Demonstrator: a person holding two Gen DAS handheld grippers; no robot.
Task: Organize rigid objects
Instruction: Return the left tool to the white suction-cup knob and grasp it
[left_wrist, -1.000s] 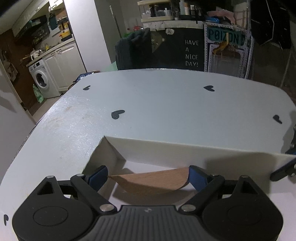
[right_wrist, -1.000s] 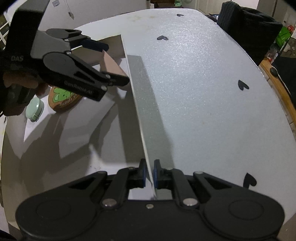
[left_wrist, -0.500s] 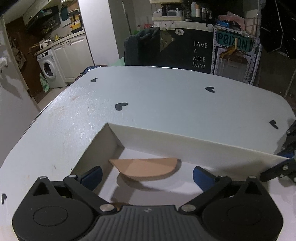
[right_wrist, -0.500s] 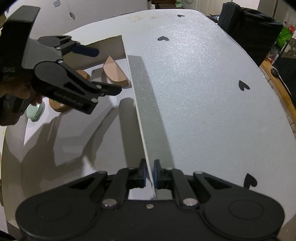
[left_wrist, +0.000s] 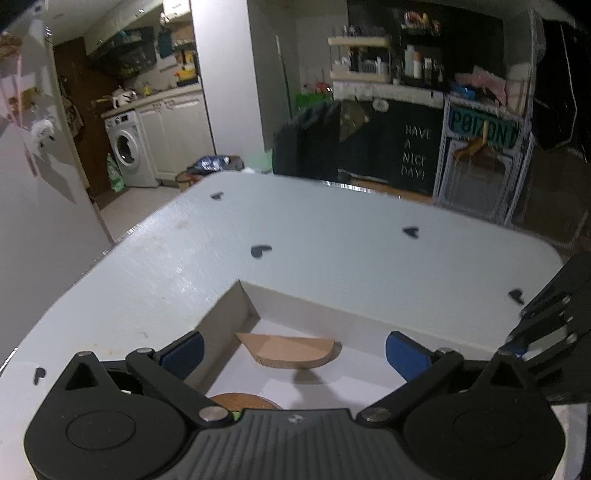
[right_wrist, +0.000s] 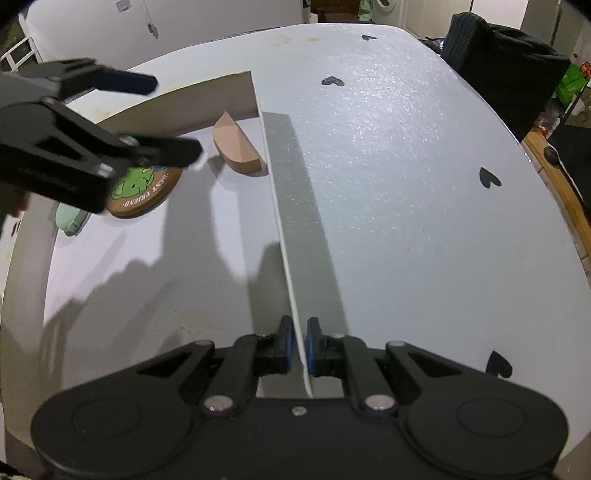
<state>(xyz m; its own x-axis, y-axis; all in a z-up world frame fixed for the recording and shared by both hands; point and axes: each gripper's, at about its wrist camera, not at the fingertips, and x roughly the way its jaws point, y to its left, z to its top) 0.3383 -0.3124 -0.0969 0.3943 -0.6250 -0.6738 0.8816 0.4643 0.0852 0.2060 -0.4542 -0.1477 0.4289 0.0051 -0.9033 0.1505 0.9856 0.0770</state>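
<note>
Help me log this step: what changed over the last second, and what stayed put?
The left gripper let go of the wooden half-disc: its jaws have just been opening, and it drew up and back. The half-disc now leans against the wall of the white box. The right gripper stays clamped on that wall. The round coaster and the mint-green item lie unmoved in the box.

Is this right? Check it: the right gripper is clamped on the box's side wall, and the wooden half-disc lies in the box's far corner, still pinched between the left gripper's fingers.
Not quite. The right gripper is clamped on the box's side wall, and the wooden half-disc lies in the far corner, but the left gripper is open, its fingers clear of the piece. Both wrist views show it.
</note>
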